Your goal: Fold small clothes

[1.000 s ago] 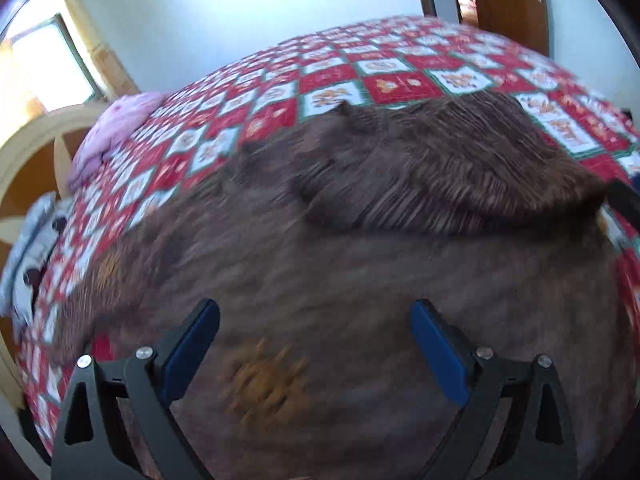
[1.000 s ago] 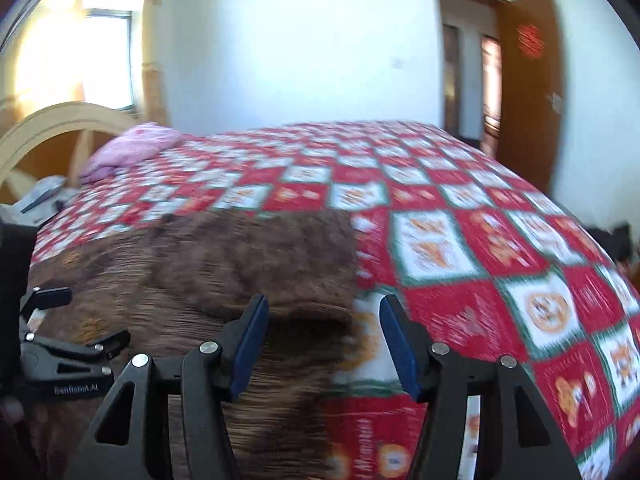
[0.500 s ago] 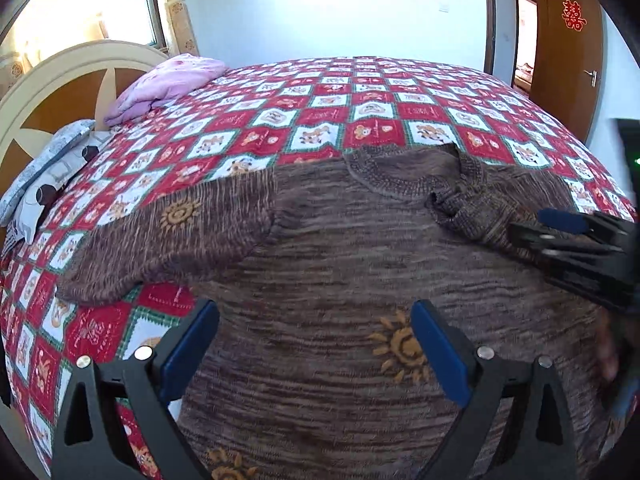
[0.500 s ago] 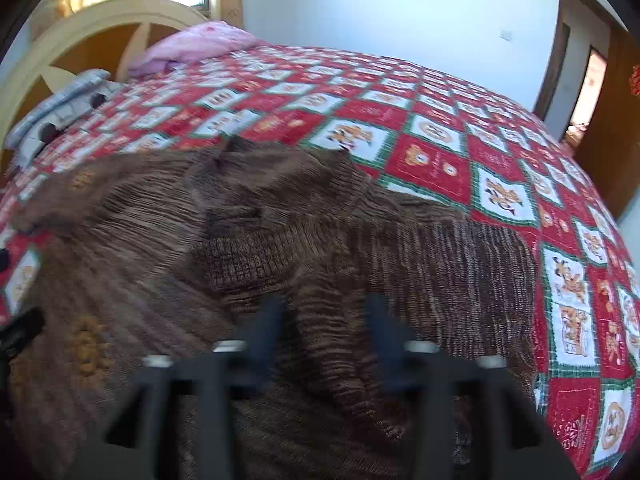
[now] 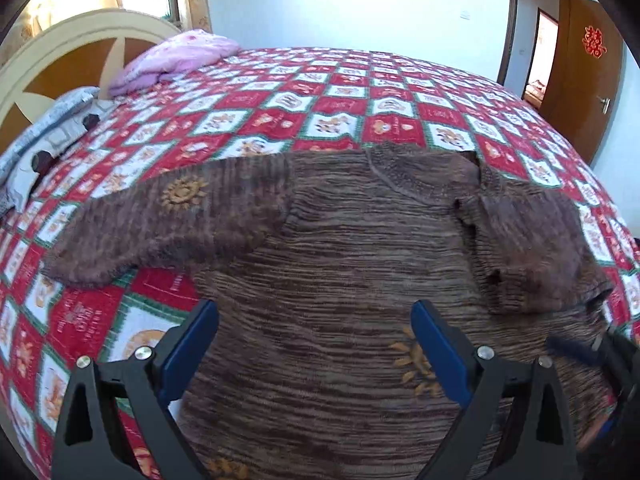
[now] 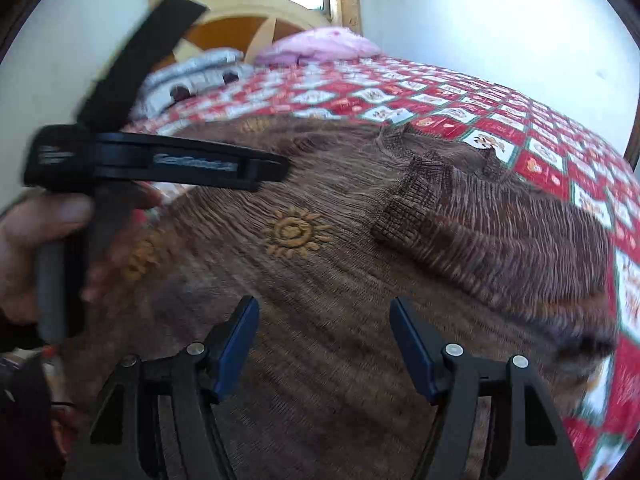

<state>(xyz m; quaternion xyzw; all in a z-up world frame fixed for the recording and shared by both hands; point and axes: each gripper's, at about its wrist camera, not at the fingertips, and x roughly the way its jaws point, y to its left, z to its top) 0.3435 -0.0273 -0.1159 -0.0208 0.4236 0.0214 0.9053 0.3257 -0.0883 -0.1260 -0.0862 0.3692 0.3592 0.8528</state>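
The brown knitted sweater with orange sun motifs [image 5: 360,264] is lying across the frame's middle, beneath the left gripper [image 5: 314,344] and right gripper [image 6: 324,340], both spreading apart, empty.

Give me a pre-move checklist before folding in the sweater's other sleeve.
1. Left tool open, nothing held: ok.
2. Right tool open, nothing held: ok.
3. Sweater lies flat on the quilt: ok.
4. Right sleeve folded across the body: ok.
5. Left sleeve folded in: not ok, it lies spread out over the quilt.
6. Hem lies even: cannot tell, it is out of view below the tools.
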